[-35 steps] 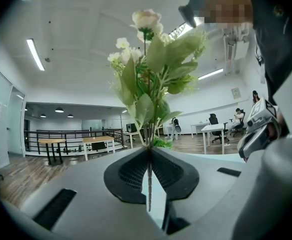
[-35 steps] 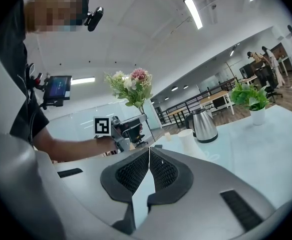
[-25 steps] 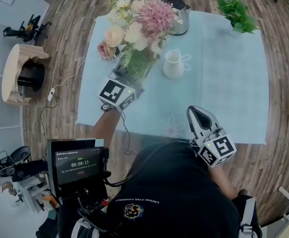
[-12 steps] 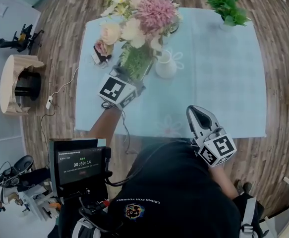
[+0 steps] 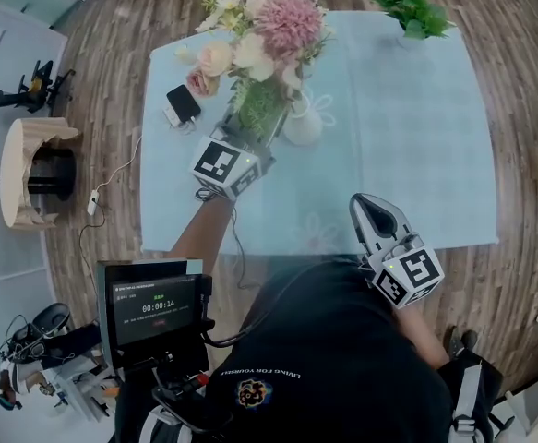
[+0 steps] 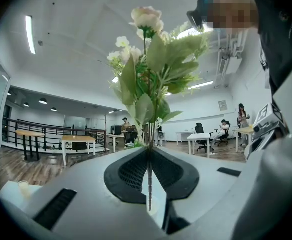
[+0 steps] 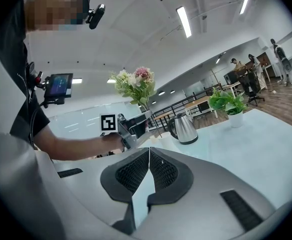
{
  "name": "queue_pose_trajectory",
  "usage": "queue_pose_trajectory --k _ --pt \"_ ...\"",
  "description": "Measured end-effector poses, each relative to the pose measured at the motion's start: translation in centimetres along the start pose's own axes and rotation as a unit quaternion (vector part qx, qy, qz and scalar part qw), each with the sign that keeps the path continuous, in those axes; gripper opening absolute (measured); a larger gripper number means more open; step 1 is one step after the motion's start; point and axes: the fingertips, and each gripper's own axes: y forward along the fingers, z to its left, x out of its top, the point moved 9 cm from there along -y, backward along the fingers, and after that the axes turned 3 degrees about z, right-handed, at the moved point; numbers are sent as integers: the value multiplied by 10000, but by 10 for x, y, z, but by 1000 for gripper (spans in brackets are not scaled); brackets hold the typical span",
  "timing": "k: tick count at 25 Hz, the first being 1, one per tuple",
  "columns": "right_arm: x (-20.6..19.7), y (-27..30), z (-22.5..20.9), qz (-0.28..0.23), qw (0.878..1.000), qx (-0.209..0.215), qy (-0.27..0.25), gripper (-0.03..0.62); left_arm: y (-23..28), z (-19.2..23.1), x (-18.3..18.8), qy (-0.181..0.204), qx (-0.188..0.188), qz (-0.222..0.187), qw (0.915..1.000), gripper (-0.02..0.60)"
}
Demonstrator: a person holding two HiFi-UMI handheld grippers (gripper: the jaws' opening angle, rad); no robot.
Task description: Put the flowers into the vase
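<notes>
My left gripper (image 5: 248, 141) is shut on the stems of a bouquet (image 5: 261, 40) of pink, cream and white flowers, held over the table's back left part. In the left gripper view the stems (image 6: 148, 144) stand upright out of the closed jaws of the left gripper (image 6: 149, 151), with the blooms (image 6: 148, 59) above. The white vase (image 5: 303, 124) stands on the table just right of the stems, partly hidden by leaves. My right gripper (image 5: 376, 221) hangs at the table's near edge, shut and empty; the right gripper (image 7: 148, 151) shows its jaws meeting with nothing between them.
A pale blue cloth covers the table (image 5: 416, 137). A potted green plant (image 5: 405, 3) stands at the back right and a phone (image 5: 184, 105) lies at the left. The right gripper view shows a steel kettle (image 7: 184, 129) behind the bouquet. Wooden floor surrounds the table.
The left gripper has carried the bouquet a little to the right, closer to the vase, and the phone under it has come into sight. The right gripper has stayed put.
</notes>
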Motion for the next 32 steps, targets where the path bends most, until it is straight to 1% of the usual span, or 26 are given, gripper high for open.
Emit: queue_pose_trajectory --k 4,10,17,32 --pt "2 0 -3 -23 10000 4 7 20 6 1 -7 -48 29 26 10000 29" --pt "-6 14 -27 0 9999 63 89 20 28 6 -37 -143 77 176 9997 29" --pt "-7 10 -25 40 10000 22 88 20 28 2 -53 -211 179 297 9992 29" --pt "-6 9 -24 65 9999 6 91 20 27 0 -83 -317 276 625 9972 29"
